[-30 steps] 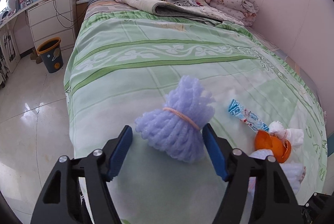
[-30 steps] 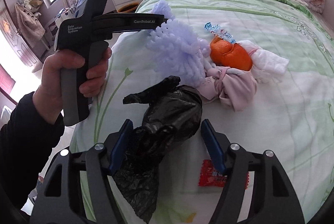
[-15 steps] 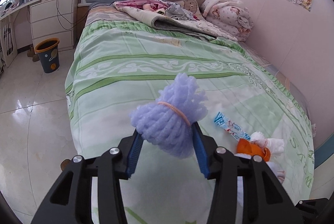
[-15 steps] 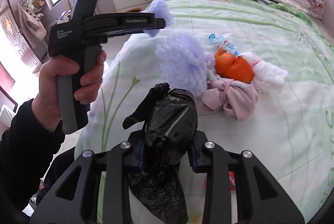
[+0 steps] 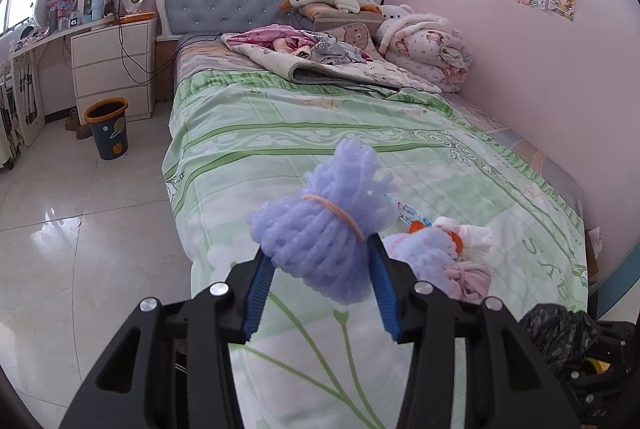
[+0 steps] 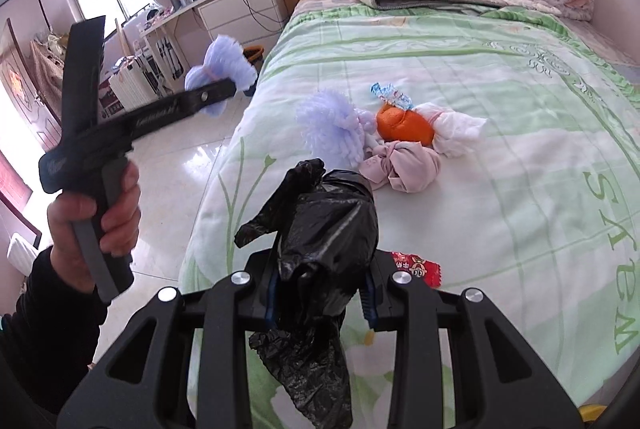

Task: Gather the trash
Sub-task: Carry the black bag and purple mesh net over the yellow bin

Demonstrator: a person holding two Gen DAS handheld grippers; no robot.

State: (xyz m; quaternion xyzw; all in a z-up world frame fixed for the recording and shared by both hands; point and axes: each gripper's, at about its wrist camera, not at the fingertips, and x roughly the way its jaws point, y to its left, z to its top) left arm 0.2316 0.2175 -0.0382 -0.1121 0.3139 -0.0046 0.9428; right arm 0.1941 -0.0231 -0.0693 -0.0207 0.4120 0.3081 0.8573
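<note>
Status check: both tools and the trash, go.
Left tool shut on purple foam-net bundle. Right tool shut on black plastic bag. Red wrapper on bed. Nothing blocking.

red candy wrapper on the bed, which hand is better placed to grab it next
Right, in my judgement, though neither is free. The red candy wrapper lies just beyond the right gripper, which is shut on the black bag. The left gripper holds a purple foam bundle, out over the floor.
</note>
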